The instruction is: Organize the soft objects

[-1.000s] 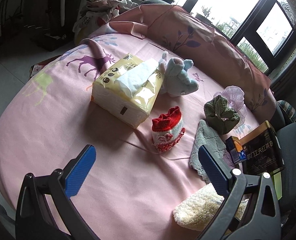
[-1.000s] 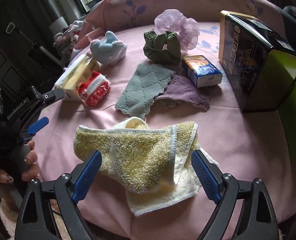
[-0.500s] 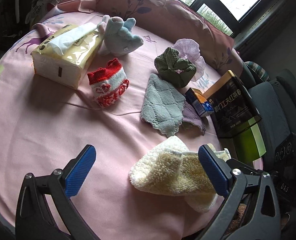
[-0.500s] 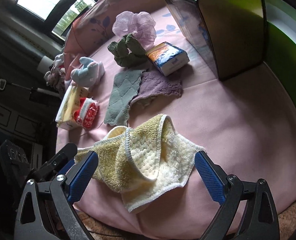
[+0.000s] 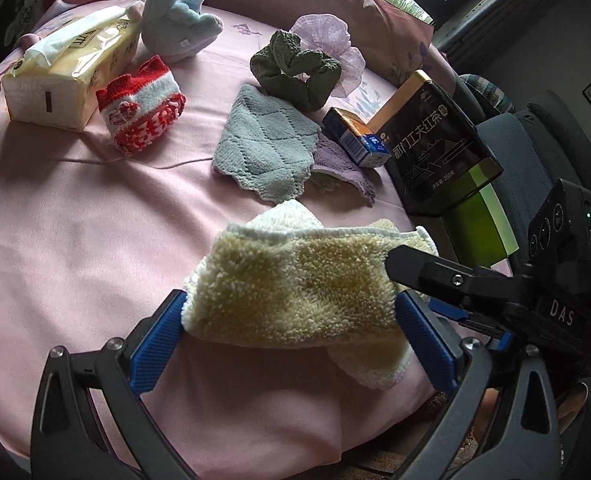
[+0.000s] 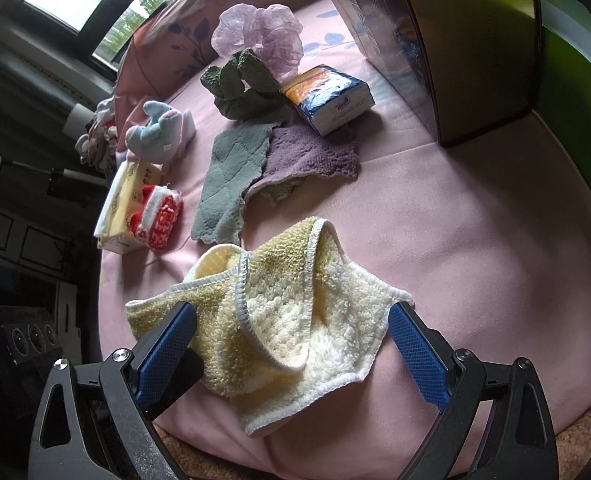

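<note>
On the pink bedspread (image 5: 75, 240), left wrist view: yellow towel (image 5: 295, 296) is seen crumpled at the near edge, between the wide-spread jaws of the left gripper (image 5: 291, 340); the blue pads sit at its two ends, no squeeze visible, nothing is held. The right gripper (image 5: 467, 292) is seen coming in from the right edge, one finger over the towel's right end; "DAS" is printed on its body. Behind the towel: grey cloth (image 5: 263, 148) overlapping a purple cloth (image 5: 343, 168), small blue-orange tissue pack (image 5: 355, 136), green scrunchie (image 5: 295, 68), lilac scrunchie (image 5: 327, 40). A dark tea tin (image 5: 435, 148) with Chinese lettering and "250" is stood at the right edge, lid on, contents not visible. Far left: tissue pack (image 5: 67, 72) in yellow wrap, a sheet pulled out on top; red-white knit piece (image 5: 143, 108) just beside it; blue plush (image 5: 179, 24) behind. Open bedspread is left at the near left.

Right wrist view: right gripper (image 6: 291, 356) jaws are spread wide around the towel (image 6: 279, 320), pads at its outer corners, not pressing. The towel hangs slightly over the near edge. "Tempo" can be read, roughly, on the small pack (image 6: 331, 96). The tin (image 6: 447, 40) is at the far right corner. Bare bedspread (image 6: 475, 220) is open right of the towel up to the tin.
</note>
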{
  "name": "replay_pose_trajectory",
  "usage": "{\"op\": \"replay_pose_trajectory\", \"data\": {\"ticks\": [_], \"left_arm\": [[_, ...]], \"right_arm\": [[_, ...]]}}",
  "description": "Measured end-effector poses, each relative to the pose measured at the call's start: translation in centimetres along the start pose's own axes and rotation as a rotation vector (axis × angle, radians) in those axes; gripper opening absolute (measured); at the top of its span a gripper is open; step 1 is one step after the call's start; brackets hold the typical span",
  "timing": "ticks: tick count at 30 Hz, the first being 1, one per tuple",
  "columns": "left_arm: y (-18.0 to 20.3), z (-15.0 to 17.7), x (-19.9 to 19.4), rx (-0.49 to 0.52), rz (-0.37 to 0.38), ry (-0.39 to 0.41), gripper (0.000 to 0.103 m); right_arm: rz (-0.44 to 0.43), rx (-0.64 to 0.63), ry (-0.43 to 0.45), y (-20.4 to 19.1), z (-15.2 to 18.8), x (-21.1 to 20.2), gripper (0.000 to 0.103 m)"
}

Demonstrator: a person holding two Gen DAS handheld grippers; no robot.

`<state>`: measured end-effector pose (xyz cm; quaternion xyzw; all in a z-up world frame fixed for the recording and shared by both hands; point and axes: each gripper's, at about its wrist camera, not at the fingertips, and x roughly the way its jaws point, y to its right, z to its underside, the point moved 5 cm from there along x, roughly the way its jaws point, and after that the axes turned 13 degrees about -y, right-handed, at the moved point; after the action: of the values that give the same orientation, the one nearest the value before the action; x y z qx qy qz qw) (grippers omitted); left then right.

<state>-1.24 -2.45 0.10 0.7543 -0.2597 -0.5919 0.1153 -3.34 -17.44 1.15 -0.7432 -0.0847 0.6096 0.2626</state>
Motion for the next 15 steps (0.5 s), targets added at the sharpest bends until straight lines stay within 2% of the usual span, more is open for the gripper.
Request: {"op": "replay_pose_trajectory", "data": {"ticks": [3,9,11,12,15], "left_arm": [[0.1,0.0,0.8,0.006,-0.001,-0.023,0.102],[0.7,0.0,1.5,0.043,-0.024,-0.036,0.101],[0.9,0.0,1.7,0.048,-0.005,-0.042,0.101],[1.0,0.0,1.8,0.058,0.002,-0.05,0.101],[1.8,0.1,2.3,0.078,0.11,-0.092,0.098]], "right_arm": [[-0.006,0.017,-0.021,0.3,-0.2,0.9,0.097],[-0.009,-0.026,-0.042,-0.5,-0.4,1.5,0.097],[0.0,-0.064,-0.043,-1.2,-0.2,1.7,0.095],[-0.025,-0.075,-0.049,-1.6,-0.1,1.9,0.093],[-0.118,-0.077,-0.085,-2.1,-0.1,2.6,0.09]]}}
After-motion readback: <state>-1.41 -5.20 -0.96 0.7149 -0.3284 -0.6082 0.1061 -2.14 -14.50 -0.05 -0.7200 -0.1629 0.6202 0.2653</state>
